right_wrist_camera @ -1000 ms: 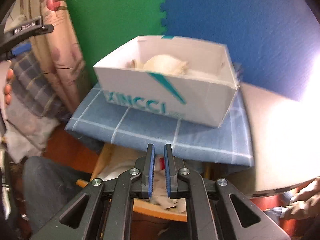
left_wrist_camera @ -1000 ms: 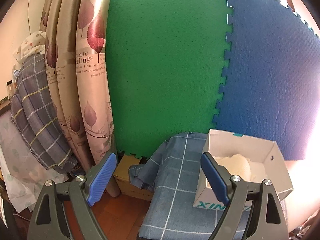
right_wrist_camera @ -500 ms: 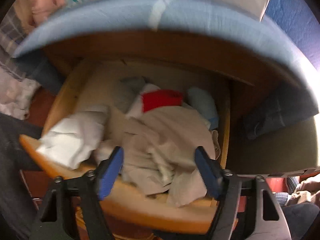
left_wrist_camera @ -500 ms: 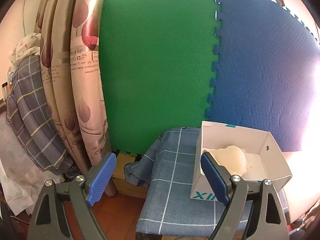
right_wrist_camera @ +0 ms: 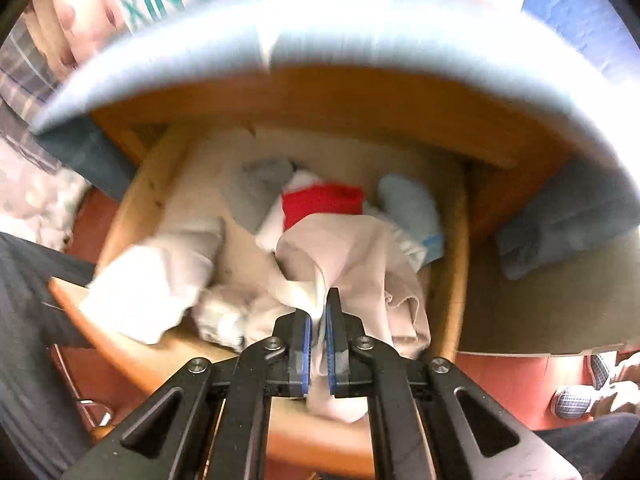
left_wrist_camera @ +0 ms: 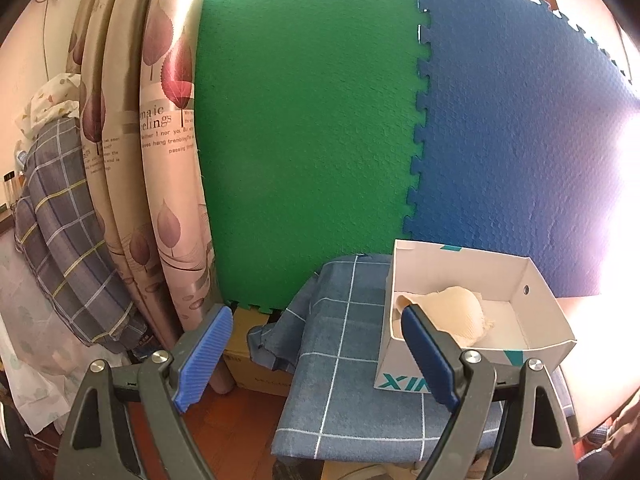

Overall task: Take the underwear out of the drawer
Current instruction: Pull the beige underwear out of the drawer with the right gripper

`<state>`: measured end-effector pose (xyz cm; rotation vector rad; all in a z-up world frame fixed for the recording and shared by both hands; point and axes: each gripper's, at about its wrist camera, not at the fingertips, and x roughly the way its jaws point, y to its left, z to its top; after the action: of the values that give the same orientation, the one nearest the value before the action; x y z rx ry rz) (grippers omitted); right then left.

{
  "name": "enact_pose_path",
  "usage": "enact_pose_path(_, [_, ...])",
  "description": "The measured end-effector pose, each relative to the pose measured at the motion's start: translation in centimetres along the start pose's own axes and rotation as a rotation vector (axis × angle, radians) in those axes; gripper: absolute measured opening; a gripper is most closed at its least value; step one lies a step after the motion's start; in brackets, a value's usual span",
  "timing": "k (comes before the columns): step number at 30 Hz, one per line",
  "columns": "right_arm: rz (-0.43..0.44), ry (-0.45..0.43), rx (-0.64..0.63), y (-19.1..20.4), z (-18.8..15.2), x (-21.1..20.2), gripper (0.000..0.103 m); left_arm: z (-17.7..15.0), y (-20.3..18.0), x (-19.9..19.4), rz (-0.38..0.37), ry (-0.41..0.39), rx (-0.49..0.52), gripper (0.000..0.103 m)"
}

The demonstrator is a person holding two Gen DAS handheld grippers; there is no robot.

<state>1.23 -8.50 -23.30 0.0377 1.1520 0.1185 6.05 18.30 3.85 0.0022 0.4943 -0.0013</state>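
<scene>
Left wrist view: left gripper (left_wrist_camera: pixel 316 354) unchanged, jaws wide and empty, over the checked cloth (left_wrist_camera: pixel 352 364) and white box (left_wrist_camera: pixel 468 360); foam mats (left_wrist_camera: pixel 312 140) behind.

Right wrist view: right gripper (right_wrist_camera: pixel 318 334), spread above the pile half a second ago, now pinches beige underwear (right_wrist_camera: pixel 360 256) inside the wooden drawer (right_wrist_camera: pixel 452 264). Lifting out should follow.

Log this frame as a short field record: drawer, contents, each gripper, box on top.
drawer: open wooden drawer, full of crumpled clothes
contents: red fabric piece, grey cloth, pale blue cloth
right gripper: shut on beige cotton garment
left gripper: open, empty
box: white cardboard box on blue checked cloth, cream fabric inside
</scene>
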Motion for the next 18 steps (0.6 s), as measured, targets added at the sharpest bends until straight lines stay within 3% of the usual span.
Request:
enact_pose_path(12, [0.053,-0.228,-0.018,1.6,1.7,-13.3,0.005,-1.3,-0.1,0.3,-0.005,0.028,-0.015,0.089])
enact_pose_path(18, [0.077,-0.349,-0.019,2.4,4.5,-19.1,0.005,-2.1,0.1,0.4,-0.001,0.043,-0.020,0.089])
